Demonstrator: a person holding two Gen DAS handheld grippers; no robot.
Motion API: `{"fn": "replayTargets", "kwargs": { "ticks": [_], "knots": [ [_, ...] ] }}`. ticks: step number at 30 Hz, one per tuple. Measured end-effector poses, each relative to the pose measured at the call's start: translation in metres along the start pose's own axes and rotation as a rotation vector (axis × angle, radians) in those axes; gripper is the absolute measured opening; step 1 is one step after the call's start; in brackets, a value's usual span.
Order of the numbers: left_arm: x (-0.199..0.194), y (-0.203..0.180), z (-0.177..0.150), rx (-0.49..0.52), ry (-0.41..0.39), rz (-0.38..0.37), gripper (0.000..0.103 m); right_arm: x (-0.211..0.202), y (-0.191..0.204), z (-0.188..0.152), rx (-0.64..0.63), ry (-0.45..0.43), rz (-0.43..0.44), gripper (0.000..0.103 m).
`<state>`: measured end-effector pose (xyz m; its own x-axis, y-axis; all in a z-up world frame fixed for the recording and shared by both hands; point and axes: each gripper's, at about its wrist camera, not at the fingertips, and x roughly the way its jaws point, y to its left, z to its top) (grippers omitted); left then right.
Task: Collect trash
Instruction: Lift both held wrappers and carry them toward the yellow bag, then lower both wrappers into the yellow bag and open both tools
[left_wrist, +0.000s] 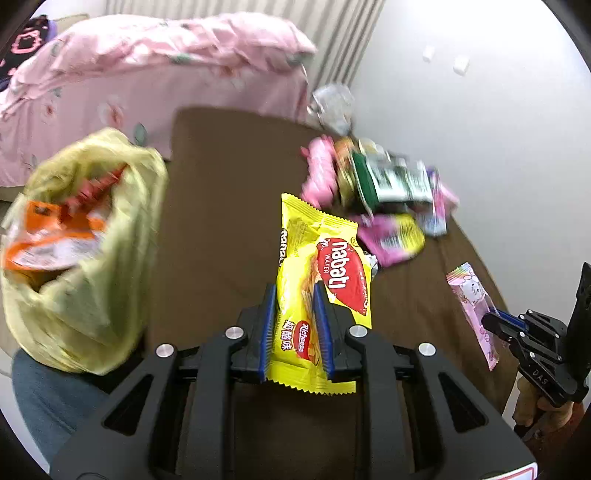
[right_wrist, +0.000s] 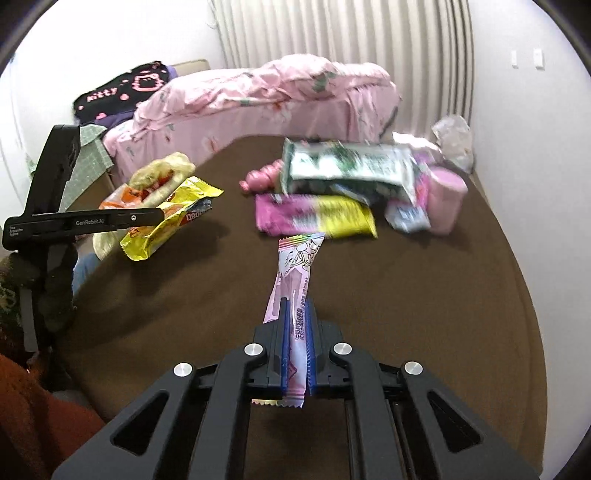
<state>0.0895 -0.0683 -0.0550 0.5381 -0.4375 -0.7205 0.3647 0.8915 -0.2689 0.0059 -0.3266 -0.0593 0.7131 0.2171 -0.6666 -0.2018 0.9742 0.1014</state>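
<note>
The left gripper (left_wrist: 294, 291) is clamped on a yellow wafer packet (left_wrist: 325, 280), which sticks up and forward from between the blue pads above the brown tabletop (left_wrist: 229, 206). At about nine o'clock from it in the left wrist view sits a yellow-green trash bag (left_wrist: 85, 258), mouth open, with an orange wrapper (left_wrist: 51, 236) showing inside.

The right gripper (right_wrist: 297, 314) is closed narrow on a pink candy wrapper (right_wrist: 295, 273), held lengthwise between its fingers and lifted off the tabletop. At twelve to one o'clock from it lies a heap of wrappers (right_wrist: 354, 184): a green-and-white packet on top, a pink-and-yellow one below, and a pink tube at the right edge. A bed with a pink floral cover (right_wrist: 266, 99) stands beyond the tabletop.
</note>
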Motion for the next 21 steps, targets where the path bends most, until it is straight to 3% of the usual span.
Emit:
{"fn": "replayTargets", "kwargs": {
  "ticks": [3,6,11,16,21],
  "knots": [
    [-0.019,0.018,0.012,-0.016,-0.073,0.060,0.020,0.005,0.014,0.030,-0.045,-0.047,0.043,0.008],
    [-0.037,0.049,0.023,-0.048,-0.136,0.174,0.020,0.019,0.040,0.068,-0.117,-0.088,0.102,0.008],
    [-0.055,0.105,0.035,-0.132,-0.155,0.310,0.020,0.049,0.085,0.116,-0.198,-0.108,0.209,0.008],
    [-0.067,0.141,0.032,-0.195,-0.182,0.376,0.020,0.088,0.137,0.147,-0.291,-0.081,0.296,0.008],
    [-0.075,0.177,0.026,-0.299,-0.237,0.492,0.020,0.133,0.176,0.169,-0.351,-0.021,0.343,0.008]
  ]
}}
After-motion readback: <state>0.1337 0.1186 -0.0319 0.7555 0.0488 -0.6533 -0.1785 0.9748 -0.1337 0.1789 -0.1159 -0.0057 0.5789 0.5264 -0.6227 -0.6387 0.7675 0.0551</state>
